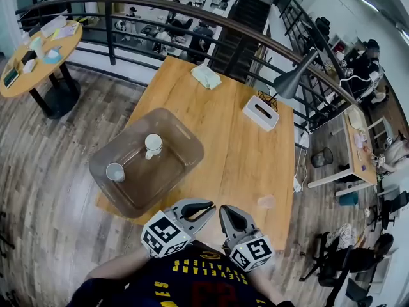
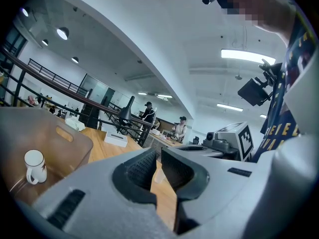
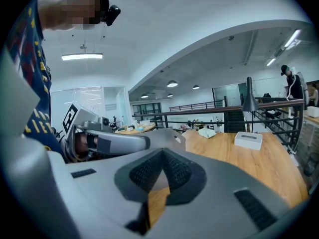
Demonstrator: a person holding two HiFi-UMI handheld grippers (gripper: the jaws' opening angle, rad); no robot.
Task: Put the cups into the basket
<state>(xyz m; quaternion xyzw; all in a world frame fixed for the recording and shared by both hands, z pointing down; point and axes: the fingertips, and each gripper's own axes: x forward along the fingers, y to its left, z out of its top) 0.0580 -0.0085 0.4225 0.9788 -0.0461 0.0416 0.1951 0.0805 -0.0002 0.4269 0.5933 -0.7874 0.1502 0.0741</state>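
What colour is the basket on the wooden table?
Translucent smoky brown. The rectangular plastic basket shows best in the head view.

One white mug, one small cup and one seemingly clear cup are counted, besides one basket and one tissue box.

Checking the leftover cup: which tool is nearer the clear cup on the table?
Right. The right tool is close by the clear cup, on its left; the left tool lies farther left, beyond the right one.
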